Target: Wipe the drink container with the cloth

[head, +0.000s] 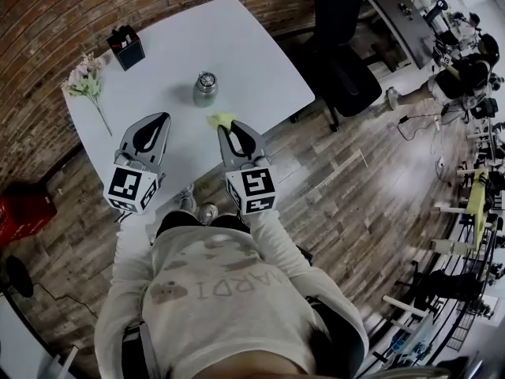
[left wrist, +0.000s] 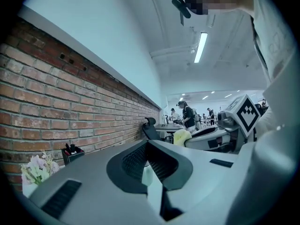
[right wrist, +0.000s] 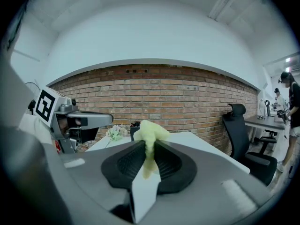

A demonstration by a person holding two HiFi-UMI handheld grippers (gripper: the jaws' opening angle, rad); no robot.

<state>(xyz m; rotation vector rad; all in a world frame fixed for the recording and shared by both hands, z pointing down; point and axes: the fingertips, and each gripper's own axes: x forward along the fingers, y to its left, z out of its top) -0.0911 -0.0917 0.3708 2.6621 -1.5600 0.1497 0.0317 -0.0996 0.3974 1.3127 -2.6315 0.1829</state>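
The drink container [head: 205,88], a small metal tumbler with a lid, stands upright mid-way across the white table [head: 237,46]. My right gripper [head: 229,129] is shut on a yellow-green cloth [head: 222,120] just in front of and to the right of the tumbler, apart from it. In the right gripper view the cloth [right wrist: 151,131] bunches up out of the closed pads of the right gripper [right wrist: 149,146]. My left gripper [head: 160,121] hovers over the table's near edge, left of the tumbler, shut and empty. The left gripper [left wrist: 146,144] hides the tumbler in its own view.
A bunch of pink flowers [head: 87,77] lies at the table's left edge. A black box of pens [head: 126,47] stands at the far left corner. A black office chair [head: 339,61] sits right of the table. A red object [head: 20,212] rests on the wooden floor.
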